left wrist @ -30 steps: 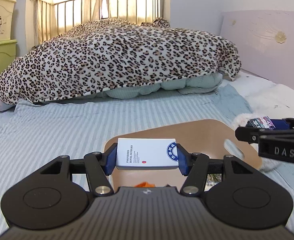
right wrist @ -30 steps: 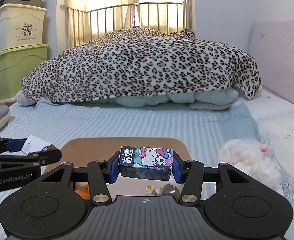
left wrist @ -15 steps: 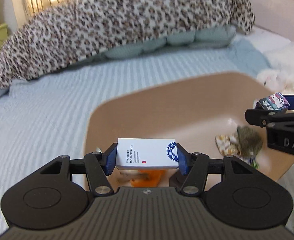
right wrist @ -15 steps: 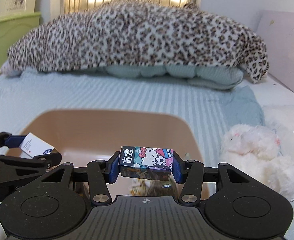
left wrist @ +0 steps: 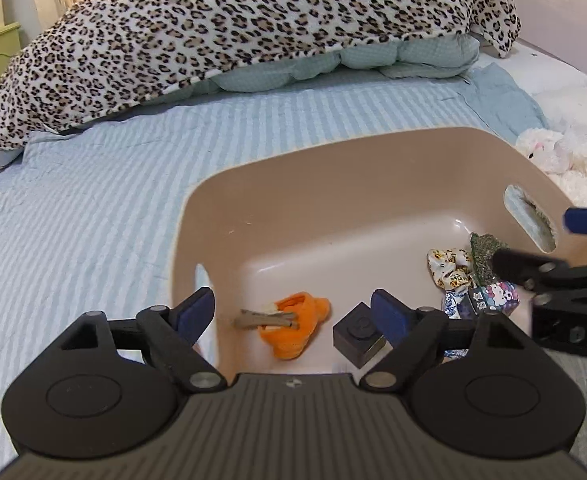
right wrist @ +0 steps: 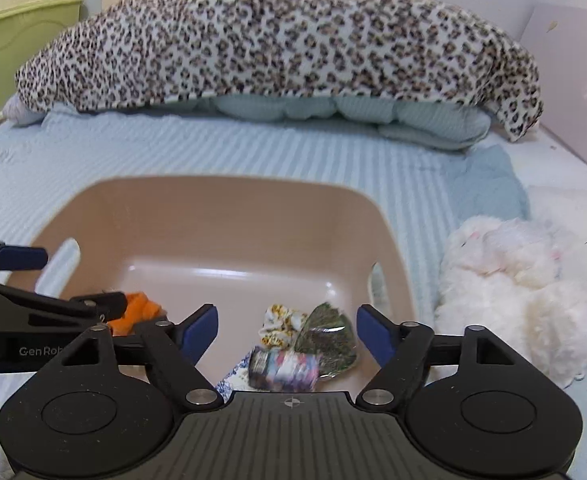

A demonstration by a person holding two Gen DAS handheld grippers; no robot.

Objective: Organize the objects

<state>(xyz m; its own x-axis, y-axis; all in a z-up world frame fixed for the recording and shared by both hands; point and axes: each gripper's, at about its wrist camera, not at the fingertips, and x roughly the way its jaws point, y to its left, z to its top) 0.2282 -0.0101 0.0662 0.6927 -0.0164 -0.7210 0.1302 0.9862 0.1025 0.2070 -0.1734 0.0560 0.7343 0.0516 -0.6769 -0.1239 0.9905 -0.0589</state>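
Cartoon box (right wrist: 283, 370): lies blurred in the tan bin, below the gap of the right gripper's jaws and touching neither pad; in the left wrist view it sits at about 3 o'clock (left wrist: 493, 298), beside the printed cloth.
White card box: not visible in either view; I cannot tell where it lies.
Right gripper (right wrist: 287, 334): jaws spread wide, holding nothing; the blue pads stand either side of the cartoon box, the scrunchie and the foil packet.
Left gripper (left wrist: 293, 312): jaws wide apart, empty; between them lie the orange plush and the black brick.
Orange plush (left wrist: 297, 326): on the bin floor near 6 o'clock, with a tan strip across it.
Black brick (left wrist: 357, 334): just right of the plush, close against the right-hand blue pad; contact cannot be told.
Scrunchie (right wrist: 279, 326): yellow-patterned, just above the cartoon box.
Foil packet (right wrist: 327, 334): dark green, at 1 o'clock from the cartoon box, touching it.
Tan bin (left wrist: 333, 168): sits on the striped bed sheet (left wrist: 93, 208), handle slots in its side walls.
White plush toy (right wrist: 505, 272): on the bed at 3 o'clock, just outside the bin.
Leopard blanket (right wrist: 273, 40): heaped across 12 o'clock, over pale green bedding.
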